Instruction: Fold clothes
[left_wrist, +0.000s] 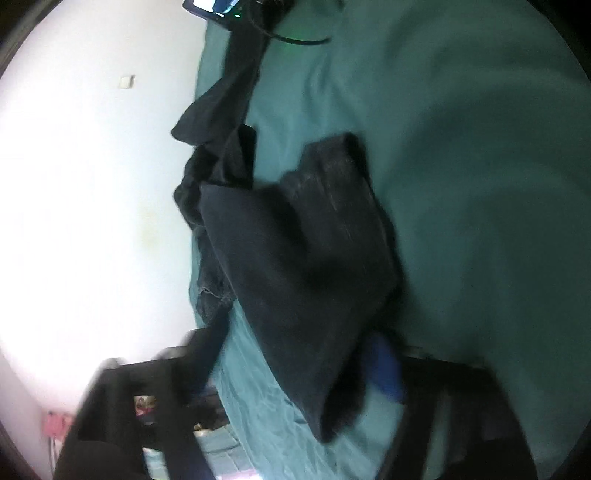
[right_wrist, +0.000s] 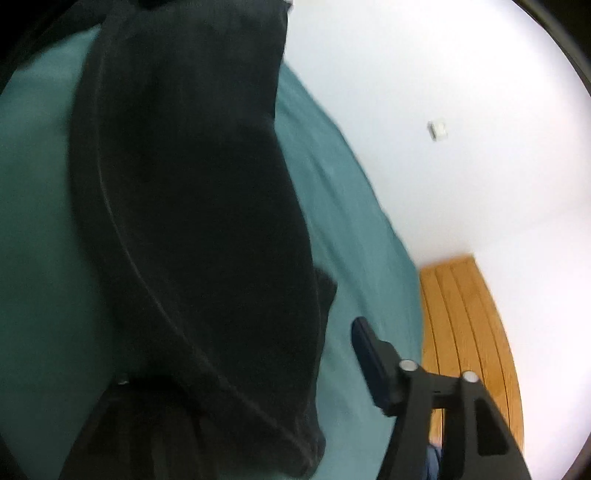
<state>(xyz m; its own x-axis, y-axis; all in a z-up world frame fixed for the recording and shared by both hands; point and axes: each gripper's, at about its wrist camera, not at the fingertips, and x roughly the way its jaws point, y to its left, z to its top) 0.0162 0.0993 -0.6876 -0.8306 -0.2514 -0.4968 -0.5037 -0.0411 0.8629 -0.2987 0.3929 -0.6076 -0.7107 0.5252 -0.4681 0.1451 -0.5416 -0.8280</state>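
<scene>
A dark, partly folded garment lies on the teal bed sheet. One of its corners reaches down between the fingers of my left gripper, which is open. The blue pad sits at the cloth's right edge, and bare sheet shows between the cloth and the other finger. In the right wrist view the same garment fills the left half. My right gripper is open. Its blue-padded finger stands clear of the cloth over the sheet, and the cloth hides its other finger.
A second dark garment is bunched along the bed's edge by the white wall. A device with a black cable lies at the far end of the bed. Wooden floor shows beyond the bed's corner.
</scene>
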